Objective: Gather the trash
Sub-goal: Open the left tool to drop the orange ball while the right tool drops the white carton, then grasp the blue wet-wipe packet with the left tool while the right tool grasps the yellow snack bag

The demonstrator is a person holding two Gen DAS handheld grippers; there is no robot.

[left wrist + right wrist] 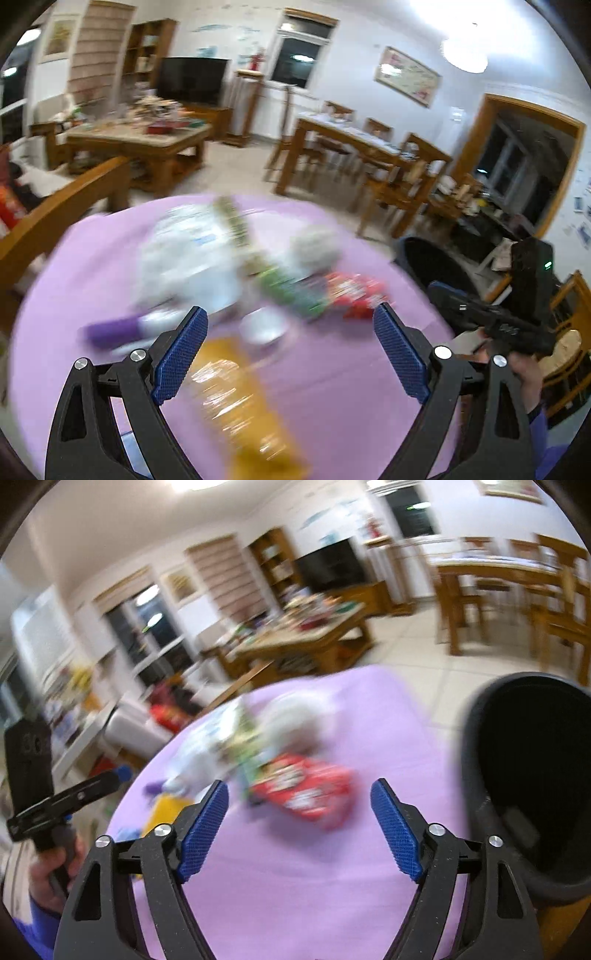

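Left wrist: left claw [290, 345] gaping, empty, orange packet [243, 402] between its pads, trash [258, 266] heaped ahead on surface [351, 387]; right wrist: right claw [299, 827] wide, empty, red wrapper [306, 790] just ahead, black bin [535, 775] waiting rightward.

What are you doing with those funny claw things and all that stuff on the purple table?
A person is tidying up trash with a gripper in each hand. Right now both the left gripper and the right gripper are open and hold nothing. Wrappers are piled on the purple tablecloth: a red snack bag, a yellow bag, a green wrapper and some white plastic. A black trash bin waits beside the table. The pictures are blurry.
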